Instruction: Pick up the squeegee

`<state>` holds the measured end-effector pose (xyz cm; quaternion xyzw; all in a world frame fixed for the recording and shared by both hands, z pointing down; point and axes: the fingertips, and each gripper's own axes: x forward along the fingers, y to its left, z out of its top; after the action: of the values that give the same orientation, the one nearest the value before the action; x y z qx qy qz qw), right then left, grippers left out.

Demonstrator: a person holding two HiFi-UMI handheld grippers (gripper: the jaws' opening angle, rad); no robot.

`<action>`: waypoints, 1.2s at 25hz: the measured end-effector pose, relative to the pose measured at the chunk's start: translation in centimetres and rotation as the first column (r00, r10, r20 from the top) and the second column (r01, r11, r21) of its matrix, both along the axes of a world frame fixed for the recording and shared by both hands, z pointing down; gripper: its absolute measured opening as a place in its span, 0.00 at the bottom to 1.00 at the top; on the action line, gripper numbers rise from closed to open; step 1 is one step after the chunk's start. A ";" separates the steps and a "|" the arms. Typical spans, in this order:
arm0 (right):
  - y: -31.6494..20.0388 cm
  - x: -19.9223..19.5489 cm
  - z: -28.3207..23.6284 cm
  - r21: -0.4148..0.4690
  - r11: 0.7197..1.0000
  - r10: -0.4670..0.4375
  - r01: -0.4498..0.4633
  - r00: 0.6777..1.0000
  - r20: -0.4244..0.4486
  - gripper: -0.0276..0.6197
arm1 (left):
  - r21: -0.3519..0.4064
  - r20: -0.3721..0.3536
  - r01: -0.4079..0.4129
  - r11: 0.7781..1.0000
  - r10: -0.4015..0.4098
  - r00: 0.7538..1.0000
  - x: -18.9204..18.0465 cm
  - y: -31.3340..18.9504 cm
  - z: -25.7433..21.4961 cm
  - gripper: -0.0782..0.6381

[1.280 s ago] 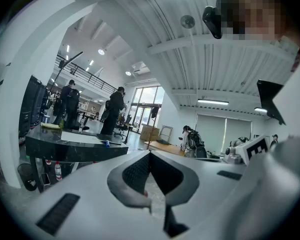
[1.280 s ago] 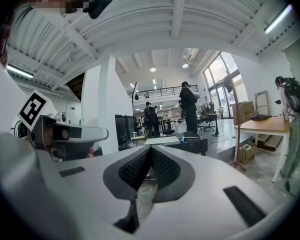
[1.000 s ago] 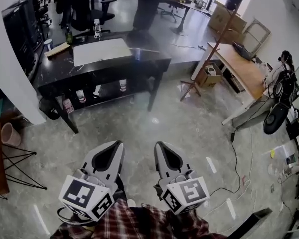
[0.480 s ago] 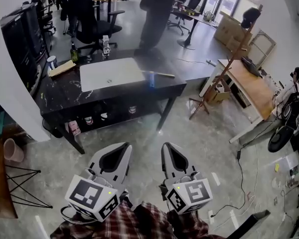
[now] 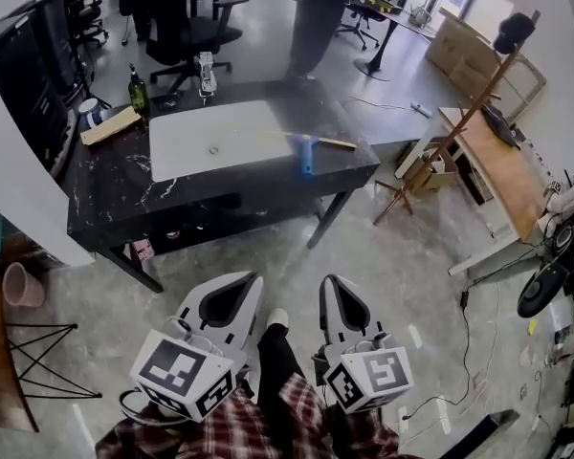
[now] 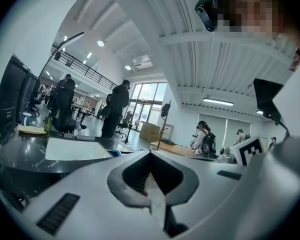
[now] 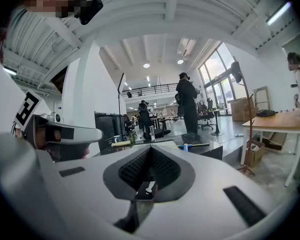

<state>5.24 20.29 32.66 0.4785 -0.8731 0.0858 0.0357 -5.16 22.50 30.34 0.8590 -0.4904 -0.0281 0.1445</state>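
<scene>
The squeegee (image 5: 308, 151), with a blue handle and a long pale blade, lies on the black marble table (image 5: 105, 189) near its right end, next to a white board (image 5: 215, 137). It shows small and far ahead in the left gripper view (image 6: 111, 152) and in the right gripper view (image 7: 186, 146). My left gripper (image 5: 246, 283) and right gripper (image 5: 331, 285) are held side by side above the floor, well short of the table, pointing toward it. Both are shut with nothing in them, as the left gripper view (image 6: 150, 153) and right gripper view (image 7: 150, 148) also show.
A green bottle (image 5: 136, 88), a wooden block (image 5: 110, 125) and a spray bottle (image 5: 207, 73) stand at the table's far side. A person (image 5: 316, 12) stands behind it. To the right are a wooden stand (image 5: 445, 127), a wooden desk (image 5: 502, 165) and floor cables (image 5: 459, 338).
The table and squeegee have drawn nearer and lower in the head view as both grippers were carried forward together. A leg now shows between the grippers.
</scene>
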 end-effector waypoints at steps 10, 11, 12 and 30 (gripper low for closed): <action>-16.1 1.4 -2.3 0.020 0.999 -0.043 0.043 0.999 -0.023 0.06 | 0.019 -0.010 0.036 0.999 -0.036 0.999 1.8 -15.9 -2.1 0.12; -17.5 1.6 -2.5 0.021 0.998 -0.051 0.052 0.998 -0.030 0.06 | 0.020 -0.012 0.041 0.999 -0.041 0.999 2.1 -17.3 -2.3 0.12; -18.9 1.8 -2.7 0.022 0.998 -0.060 0.061 0.998 -0.037 0.06 | 0.021 -0.014 0.046 0.999 -0.045 0.999 2.4 -18.7 -2.4 0.12; -37.0 -0.6 0.0 -0.062 0.994 -0.089 0.086 0.995 -0.050 0.06 | -0.052 -0.001 0.082 0.995 -0.082 0.997 -0.3 -37.1 0.8 0.12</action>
<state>4.61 -16.74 32.64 0.4407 -0.8890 0.0978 0.0766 -5.45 -14.65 31.14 0.8340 -0.5256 -0.0224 0.1663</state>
